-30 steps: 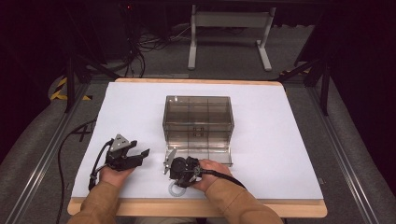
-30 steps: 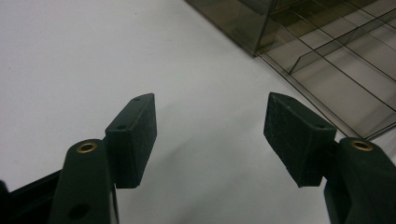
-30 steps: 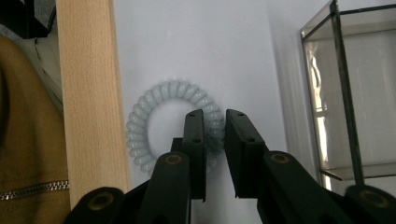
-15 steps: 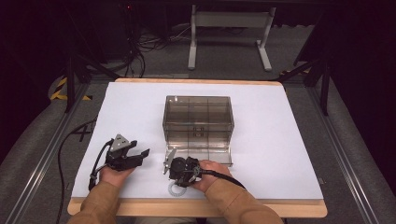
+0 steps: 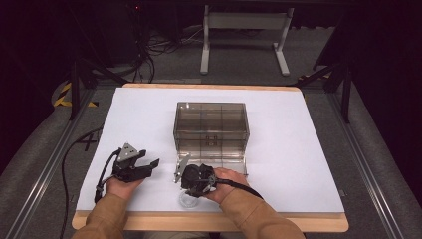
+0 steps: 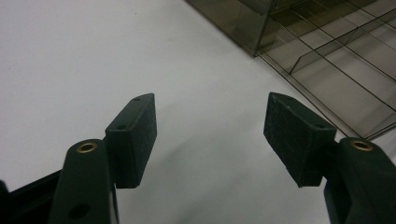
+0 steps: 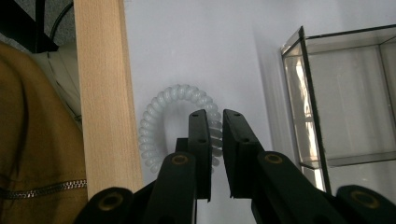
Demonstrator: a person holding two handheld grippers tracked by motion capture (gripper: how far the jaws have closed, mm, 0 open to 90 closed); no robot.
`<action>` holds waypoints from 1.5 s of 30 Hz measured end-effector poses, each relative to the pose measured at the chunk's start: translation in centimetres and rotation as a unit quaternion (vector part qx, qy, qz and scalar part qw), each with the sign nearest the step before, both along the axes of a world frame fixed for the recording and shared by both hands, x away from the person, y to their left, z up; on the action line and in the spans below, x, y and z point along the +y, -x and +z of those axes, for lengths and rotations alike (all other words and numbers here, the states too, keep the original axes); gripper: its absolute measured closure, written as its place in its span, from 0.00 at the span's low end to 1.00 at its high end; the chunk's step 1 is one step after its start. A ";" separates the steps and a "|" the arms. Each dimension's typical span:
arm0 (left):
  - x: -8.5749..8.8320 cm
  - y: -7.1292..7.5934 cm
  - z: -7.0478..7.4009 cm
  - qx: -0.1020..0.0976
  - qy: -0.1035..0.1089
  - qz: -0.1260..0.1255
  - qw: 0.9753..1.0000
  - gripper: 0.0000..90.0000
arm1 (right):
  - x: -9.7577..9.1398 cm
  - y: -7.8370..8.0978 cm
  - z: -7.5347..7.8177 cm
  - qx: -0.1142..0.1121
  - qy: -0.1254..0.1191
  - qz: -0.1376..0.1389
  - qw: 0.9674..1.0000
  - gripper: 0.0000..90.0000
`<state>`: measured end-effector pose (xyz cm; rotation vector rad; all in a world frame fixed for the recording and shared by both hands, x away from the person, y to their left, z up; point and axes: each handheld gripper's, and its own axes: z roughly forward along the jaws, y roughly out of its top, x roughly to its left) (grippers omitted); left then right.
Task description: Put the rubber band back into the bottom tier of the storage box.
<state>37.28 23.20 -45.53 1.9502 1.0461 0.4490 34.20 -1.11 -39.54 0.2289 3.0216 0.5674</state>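
A: What is the right gripper (image 7: pixel 215 116) working on?

B: A pale spiral hair tie (image 7: pixel 161 122), a coiled plastic ring lying flat on the white surface (image 5: pixel 298 149), close to its near edge and just inside the wooden lip (image 7: pixel 105 93). In the right gripper view the jaws stand nearly together over the ring's far arc. I think they pinch the coil, but the gap between the pads is dark, so I cannot tell for sure.

A: How will it handle?

B: Light and springy, I'd judge. It should stretch and twist rather than break, and smooth plastic may slip. A hold across one strand of the coil, pads square on it, looks safest; a grip on the outside of the ring could squeeze it out.

A: And the other hand?

B: The left gripper (image 6: pixel 210 135) has its jaws wide apart with nothing between them, hovering over bare surface toward the near left corner.

A: Any room to move?

B: Plenty to the left and right. The clear compartment box (image 5: pixel 211 130) sits mid-surface, its open tray (image 6: pixel 336 70) reaching toward the near edge, just beside the right gripper. The near edge is the risk: a flicked ring could go over it.
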 end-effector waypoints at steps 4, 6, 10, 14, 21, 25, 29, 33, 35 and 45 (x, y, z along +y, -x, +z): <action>0.0 0.0 0.0 0.000 0.000 -0.001 1.000 0.39 | -0.1 0.0 0.5 -0.005 -0.004 -0.001 1.000 0.92; 0.0 0.0 0.0 0.000 0.000 0.000 1.000 0.39 | -0.2 0.0 0.8 -0.006 -0.004 -0.002 1.000 0.92; 0.0 0.0 0.0 0.000 0.000 0.000 1.000 0.39 | -0.3 0.0 1.0 -0.010 -0.007 -0.003 1.000 0.92; 0.0 0.0 0.0 0.000 0.000 0.000 1.000 0.39 | -0.5 -0.1 1.5 -0.015 -0.010 -0.006 1.000 0.92; 0.0 0.0 0.0 0.000 0.000 -0.001 1.000 0.39 | -1.0 -0.4 2.3 -0.020 -0.012 -0.016 1.000 0.92; 0.0 0.0 0.0 0.000 0.000 0.000 1.000 0.39 | -1.3 -0.7 2.7 -0.027 -0.015 -0.022 0.999 0.92; 0.0 0.0 0.0 0.000 0.000 -0.001 1.000 0.39 | -1.5 -0.8 3.0 -0.032 -0.017 -0.025 0.999 0.92; 0.0 0.0 0.0 0.000 0.000 0.000 1.000 0.39 | -1.7 -1.0 3.2 -0.034 -0.018 -0.027 0.999 0.92; 0.0 0.0 0.0 0.000 0.000 -0.001 1.000 0.39 | -1.9 -1.2 3.3 -0.032 -0.019 -0.034 0.999 0.92; 0.0 0.0 0.0 0.000 0.000 0.000 1.000 0.39 | -2.7 -2.1 4.0 -0.047 -0.021 -0.046 0.998 0.92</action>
